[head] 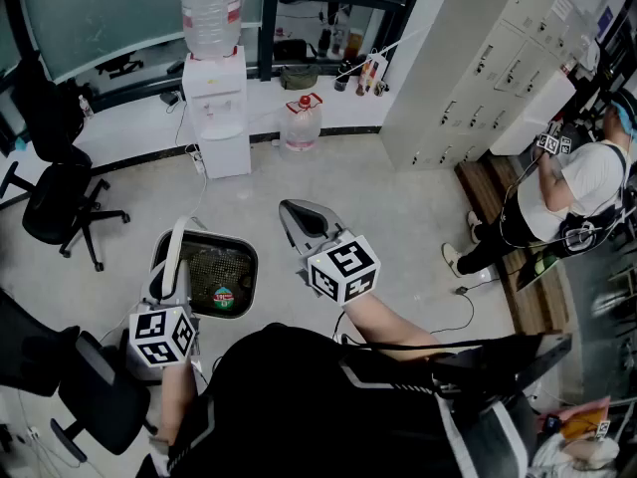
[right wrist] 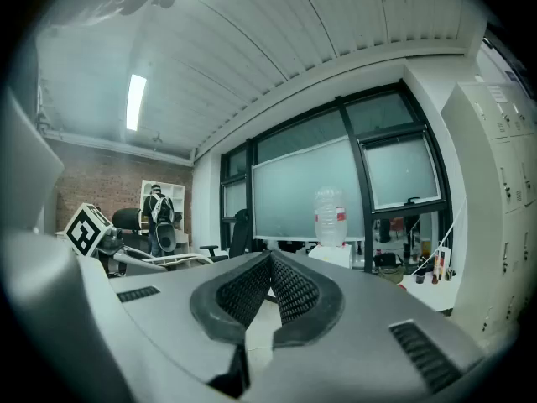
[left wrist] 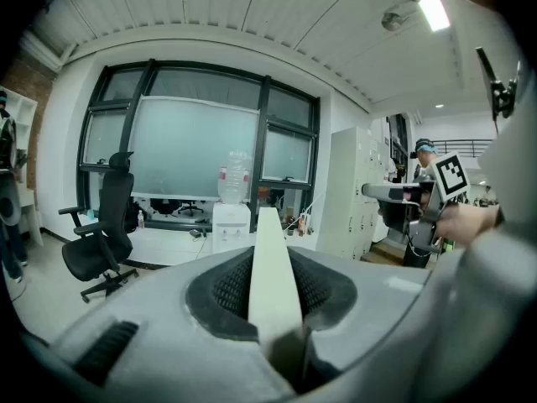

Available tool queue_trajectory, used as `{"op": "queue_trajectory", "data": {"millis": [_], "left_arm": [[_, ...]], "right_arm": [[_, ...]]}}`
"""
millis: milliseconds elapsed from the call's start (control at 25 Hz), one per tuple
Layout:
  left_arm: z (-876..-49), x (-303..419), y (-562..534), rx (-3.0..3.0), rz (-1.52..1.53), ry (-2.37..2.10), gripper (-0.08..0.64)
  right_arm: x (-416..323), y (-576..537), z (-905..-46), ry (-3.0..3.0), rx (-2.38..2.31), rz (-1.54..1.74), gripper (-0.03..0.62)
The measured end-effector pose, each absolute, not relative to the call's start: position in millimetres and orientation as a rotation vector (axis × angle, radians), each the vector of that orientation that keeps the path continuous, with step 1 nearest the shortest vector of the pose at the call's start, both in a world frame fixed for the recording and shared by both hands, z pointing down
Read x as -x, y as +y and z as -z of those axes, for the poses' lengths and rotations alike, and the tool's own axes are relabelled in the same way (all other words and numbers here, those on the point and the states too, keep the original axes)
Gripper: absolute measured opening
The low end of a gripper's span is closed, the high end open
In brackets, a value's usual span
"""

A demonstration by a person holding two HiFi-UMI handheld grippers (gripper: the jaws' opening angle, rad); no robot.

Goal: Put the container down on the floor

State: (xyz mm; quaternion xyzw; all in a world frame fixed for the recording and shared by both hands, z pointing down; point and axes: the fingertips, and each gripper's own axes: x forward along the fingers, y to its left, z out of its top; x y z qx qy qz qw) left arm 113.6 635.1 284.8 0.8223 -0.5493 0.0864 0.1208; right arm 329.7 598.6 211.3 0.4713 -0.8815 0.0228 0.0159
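The container [head: 235, 257] is a dark bin with a mesh-lined inside and a small green and red item [head: 222, 295] at its bottom. It shows in the head view at lower left, over the grey floor [head: 398, 217]. Whether it rests on the floor I cannot tell. My left gripper [head: 175, 252] is shut on the container's white edge strip [left wrist: 268, 250], which stands upright between the pads of that gripper [left wrist: 273, 296]. My right gripper [head: 292, 215] is to the container's right, shut with nothing in it; its ribbed pads meet [right wrist: 269, 267].
A water dispenser [head: 219, 108] and a spare water jug [head: 302, 122] stand by the window wall. Black office chairs [head: 60, 202] are at the left. White lockers [head: 478, 78] and a person [head: 567, 192] are at the right. A cable [head: 463, 302] lies on the floor.
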Motion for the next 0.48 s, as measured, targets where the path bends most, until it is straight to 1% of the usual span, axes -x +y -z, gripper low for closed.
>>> {"op": "queue_trajectory", "data": {"millis": [320, 480], "left_arm": [[-283, -126, 641, -2.446, -0.294, -1.581, 0.084], [-282, -123, 641, -2.420, -0.264, -1.589, 0.084]], "right_arm": [[-341, 604, -213, -2.711, -1.495, -0.090, 0.006], [-339, 603, -213, -2.698, -1.498, -0.091, 0.006]]}}
